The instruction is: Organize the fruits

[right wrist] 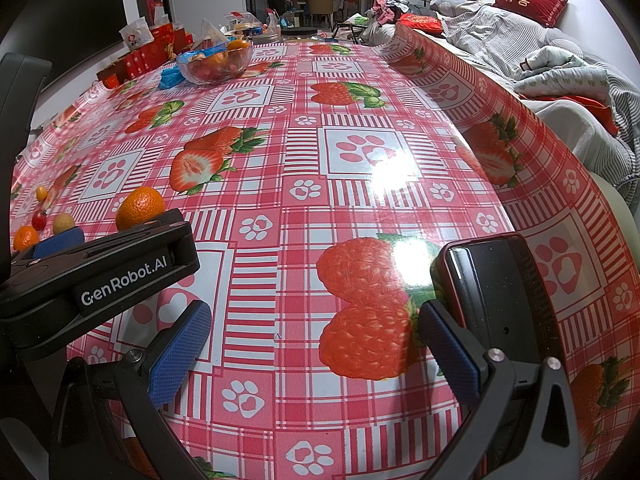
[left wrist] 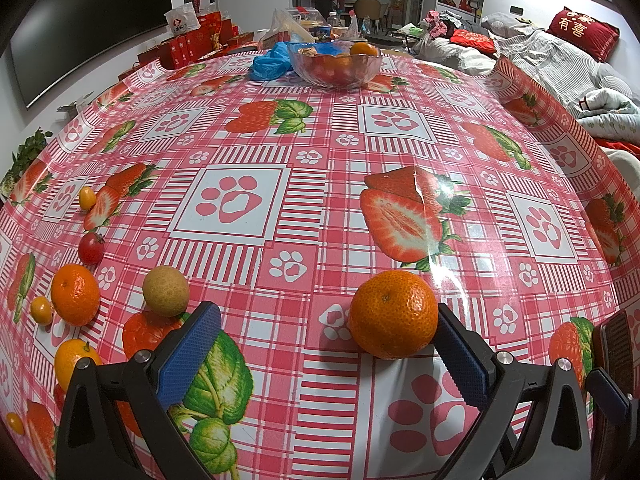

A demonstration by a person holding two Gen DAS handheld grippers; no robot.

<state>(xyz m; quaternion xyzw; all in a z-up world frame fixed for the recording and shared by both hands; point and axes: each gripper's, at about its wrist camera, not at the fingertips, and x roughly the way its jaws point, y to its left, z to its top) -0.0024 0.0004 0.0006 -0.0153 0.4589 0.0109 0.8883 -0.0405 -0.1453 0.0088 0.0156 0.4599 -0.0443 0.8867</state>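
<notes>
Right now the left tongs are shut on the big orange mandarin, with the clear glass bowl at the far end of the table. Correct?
Not quite. In the left wrist view the left tongs are open; the big orange mandarin only touches one pad. The clear glass bowl does sit at the far end.

We see the glass bowl only through its own wall, so we cannot tell its red fruits apart. A small orange fruit sits cut by the left wrist view's dark rim. In the right wrist view the left gripper hides the lower part of the mandarin, and the phone is partly covered by a finger
</notes>
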